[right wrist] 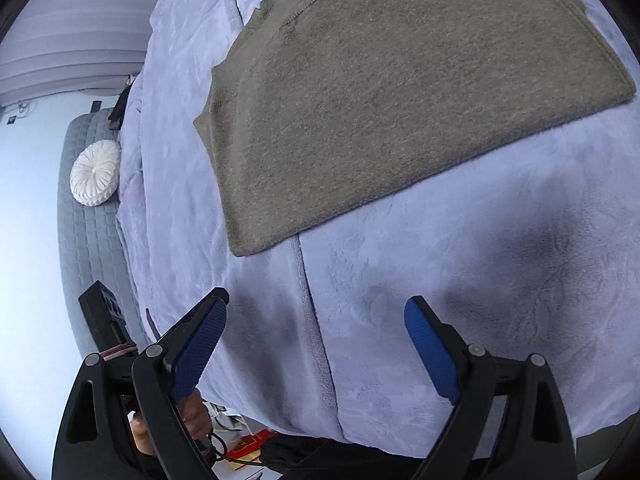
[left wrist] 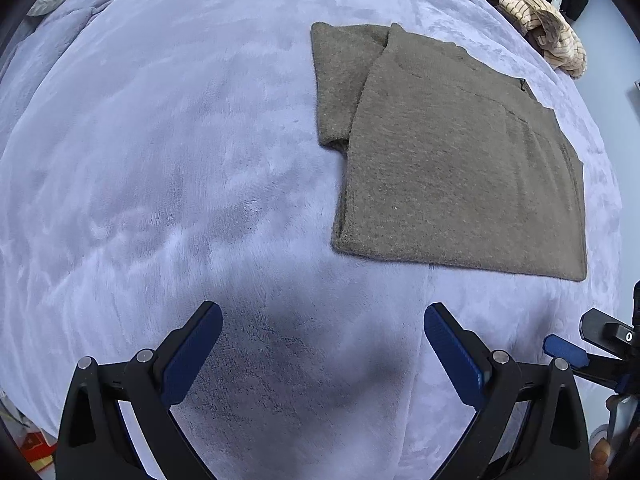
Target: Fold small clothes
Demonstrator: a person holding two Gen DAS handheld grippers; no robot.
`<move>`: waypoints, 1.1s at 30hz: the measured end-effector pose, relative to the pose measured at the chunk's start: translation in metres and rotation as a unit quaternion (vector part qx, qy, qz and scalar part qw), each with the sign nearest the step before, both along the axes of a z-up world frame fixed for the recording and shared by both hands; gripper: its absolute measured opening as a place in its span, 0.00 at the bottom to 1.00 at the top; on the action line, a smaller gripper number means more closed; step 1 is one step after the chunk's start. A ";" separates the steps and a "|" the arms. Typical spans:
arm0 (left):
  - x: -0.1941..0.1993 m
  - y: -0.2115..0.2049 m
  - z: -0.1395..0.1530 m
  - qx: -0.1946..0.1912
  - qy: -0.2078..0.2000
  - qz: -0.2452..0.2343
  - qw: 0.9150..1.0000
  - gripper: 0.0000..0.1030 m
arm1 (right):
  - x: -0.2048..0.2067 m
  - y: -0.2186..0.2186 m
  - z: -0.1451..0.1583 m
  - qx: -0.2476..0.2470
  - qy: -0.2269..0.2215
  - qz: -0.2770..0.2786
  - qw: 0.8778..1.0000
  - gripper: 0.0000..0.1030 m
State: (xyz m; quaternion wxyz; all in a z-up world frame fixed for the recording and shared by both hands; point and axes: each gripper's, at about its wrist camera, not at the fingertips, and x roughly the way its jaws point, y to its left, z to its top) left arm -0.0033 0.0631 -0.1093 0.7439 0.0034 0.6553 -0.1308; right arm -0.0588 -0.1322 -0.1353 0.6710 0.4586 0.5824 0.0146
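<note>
**One sweater partly folded, both grippers hanging empty**

One olive-brown knitted sweater is lying flat on the lavender fleece blanket, a little ahead of both tools and touched by neither. Judging by its outline, the folding is already under way: the far side seems to be turned in, leaving a straight edge there, while one sleeve is sticking out from under the body on the near-left. The hem edge nearest the tools is lying straight and smooth.

The left gripper is hovering over bare blanket with its jaws spread wide and nothing between them. The right gripper is likewise gaping wide and empty, hanging above the blanket's seam near the bed edge; its blue pad is also peeking into the left view at the right margin.

What seems to be remaining is tucking in that exposed sleeve and then doubling the body over into a compact packet. A heap of striped and dark clothes is waiting at the far corner, so more pieces are probably still to come. A round white cushion is sitting off beside the bed.
</note>
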 end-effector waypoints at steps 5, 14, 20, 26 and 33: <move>0.007 0.001 -0.005 0.007 0.008 -0.011 1.000 0.99 | 0.008 0.012 -0.010 0.034 -0.014 -0.015 0.999 0.90; 0.025 0.004 -0.016 0.016 0.008 -0.019 1.000 0.99 | 0.040 0.028 -0.030 0.072 -0.020 -0.013 0.997 0.90; 0.039 0.012 -0.018 -0.017 -0.002 -0.013 1.000 0.98 | 0.059 0.043 -0.046 0.084 -0.022 -0.017 0.996 0.90; 0.057 0.031 -0.024 -0.102 0.021 0.021 0.994 0.98 | 0.063 0.040 -0.069 0.091 -0.008 -0.063 0.994 0.90; 0.063 0.028 -0.034 -0.176 0.050 0.031 0.983 0.98 | 0.077 0.038 -0.076 0.113 -0.038 -0.116 0.986 0.90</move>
